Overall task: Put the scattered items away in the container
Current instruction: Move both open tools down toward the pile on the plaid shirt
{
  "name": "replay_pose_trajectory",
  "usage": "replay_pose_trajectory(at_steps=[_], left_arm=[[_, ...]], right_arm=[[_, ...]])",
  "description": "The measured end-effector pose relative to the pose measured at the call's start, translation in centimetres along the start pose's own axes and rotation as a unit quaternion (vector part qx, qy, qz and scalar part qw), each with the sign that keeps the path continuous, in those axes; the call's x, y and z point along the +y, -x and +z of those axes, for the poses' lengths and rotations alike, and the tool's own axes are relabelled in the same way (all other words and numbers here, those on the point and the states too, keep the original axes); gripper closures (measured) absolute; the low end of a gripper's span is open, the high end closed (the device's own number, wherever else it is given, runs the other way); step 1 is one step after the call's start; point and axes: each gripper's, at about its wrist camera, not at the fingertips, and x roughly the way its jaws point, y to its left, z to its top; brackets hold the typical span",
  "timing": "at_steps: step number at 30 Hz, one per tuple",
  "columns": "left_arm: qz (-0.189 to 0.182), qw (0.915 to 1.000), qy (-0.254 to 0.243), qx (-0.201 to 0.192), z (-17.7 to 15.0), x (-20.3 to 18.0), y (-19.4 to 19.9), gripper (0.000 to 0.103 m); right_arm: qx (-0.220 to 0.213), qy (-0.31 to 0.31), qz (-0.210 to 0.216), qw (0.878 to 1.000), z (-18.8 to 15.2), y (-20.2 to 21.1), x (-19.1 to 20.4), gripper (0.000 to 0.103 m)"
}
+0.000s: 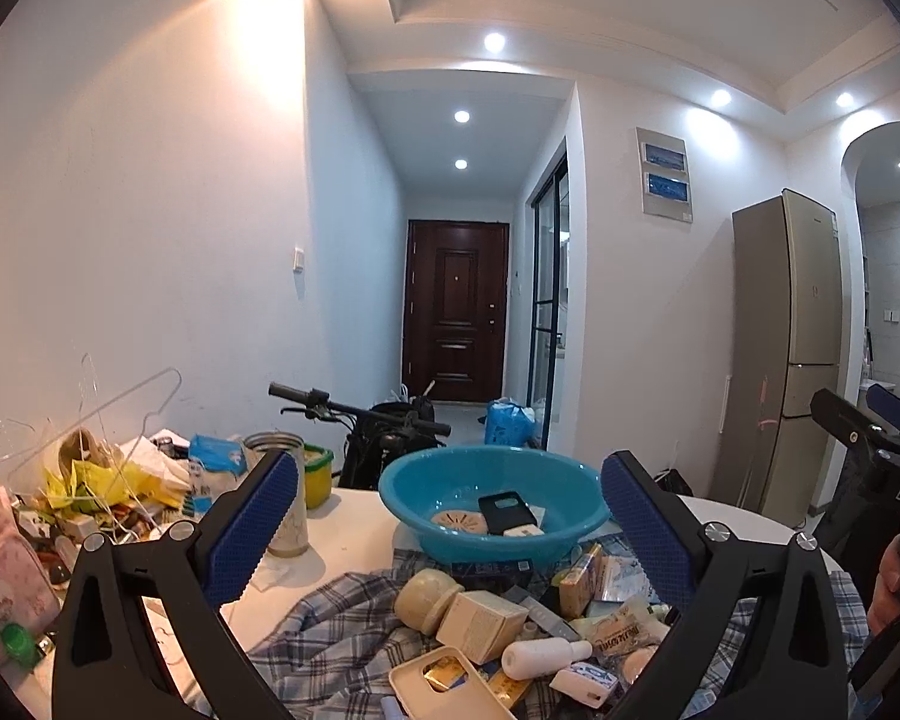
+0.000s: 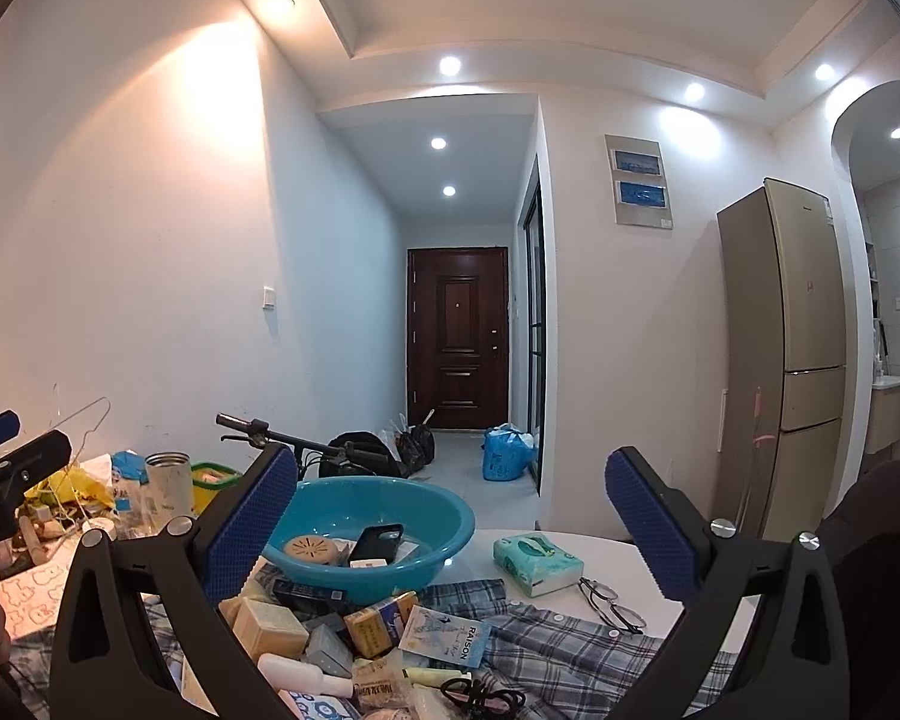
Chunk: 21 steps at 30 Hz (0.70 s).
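Both grippers hang wide open, left gripper (image 1: 450,531) and right gripper (image 2: 453,531), holding nothing. The blue basin (image 1: 492,474) sits straight ahead on the table (image 2: 600,546), a black phone case (image 1: 506,513) inside. Boxes (image 1: 480,624) and bottles crowd the plaid cloth (image 1: 330,630); tissue pack (image 2: 537,563) and glasses (image 2: 612,603) lie rightward.
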Motion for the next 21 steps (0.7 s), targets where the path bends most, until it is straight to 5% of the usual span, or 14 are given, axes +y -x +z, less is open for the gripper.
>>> replay_pose_trajectory(at_steps=[21], left_arm=[[-0.008, 0.9994, -0.007, 0.031, -8.2, -1.6, -4.0, 0.000]], right_arm=[[0.042, -0.019, -0.021, 0.999, -7.4, -2.1, -1.4, 0.001]])
